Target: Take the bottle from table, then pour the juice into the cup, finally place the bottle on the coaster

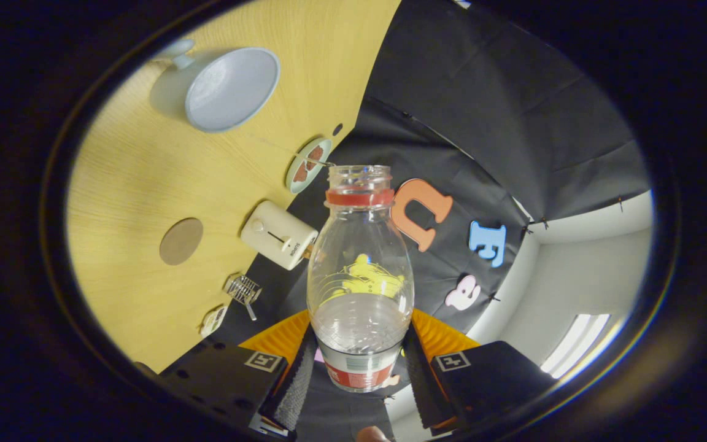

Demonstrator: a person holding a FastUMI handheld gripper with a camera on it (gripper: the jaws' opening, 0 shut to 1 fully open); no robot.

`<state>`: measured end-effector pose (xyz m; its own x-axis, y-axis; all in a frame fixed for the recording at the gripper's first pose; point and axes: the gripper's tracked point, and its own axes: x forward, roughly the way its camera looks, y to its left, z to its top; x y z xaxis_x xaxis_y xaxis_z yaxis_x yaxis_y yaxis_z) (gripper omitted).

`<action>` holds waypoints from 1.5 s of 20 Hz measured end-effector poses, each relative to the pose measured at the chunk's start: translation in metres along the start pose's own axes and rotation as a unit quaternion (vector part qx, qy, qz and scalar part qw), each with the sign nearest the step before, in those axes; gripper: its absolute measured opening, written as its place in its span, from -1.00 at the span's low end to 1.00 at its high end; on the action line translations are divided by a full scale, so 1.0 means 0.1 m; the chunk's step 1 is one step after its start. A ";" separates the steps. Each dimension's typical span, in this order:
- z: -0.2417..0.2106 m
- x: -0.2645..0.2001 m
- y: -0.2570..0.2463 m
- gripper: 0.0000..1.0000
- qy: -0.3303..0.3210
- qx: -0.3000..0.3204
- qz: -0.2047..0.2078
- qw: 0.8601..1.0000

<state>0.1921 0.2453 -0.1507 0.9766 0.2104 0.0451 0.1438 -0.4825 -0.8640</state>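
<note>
Bottle (360,270) clamped between the gripper (359,368) fingers, tilted beside the cup (221,89).

No wording can be made out: small print on the cream toaster (278,235) stays too tiny to read

Capless clear bottle (359,276) — tilted, lifted.

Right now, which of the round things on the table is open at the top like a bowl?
The pale blue cup, beyond the bottle held between the gripper fingers; the brown coaster is a flat disc.
</note>
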 end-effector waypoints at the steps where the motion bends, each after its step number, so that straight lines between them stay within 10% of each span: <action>1: 0.00 0.00 -0.01 0.51 0.000 0.000 -0.001 1.000; 13: -0.04 -0.16 0.27 0.52 0.015 0.165 0.072 0.984; 19: -0.21 -0.37 0.28 0.53 0.015 0.313 0.081 0.946; 24: -0.46 -0.62 0.11 0.53 0.018 0.473 0.088 0.876; 30: -0.79 -0.82 0.08 0.53 0.026 0.663 0.104 0.741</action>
<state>0.1263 0.1570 -0.1217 0.9656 0.1986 -0.1678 -0.2597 0.7664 -0.5875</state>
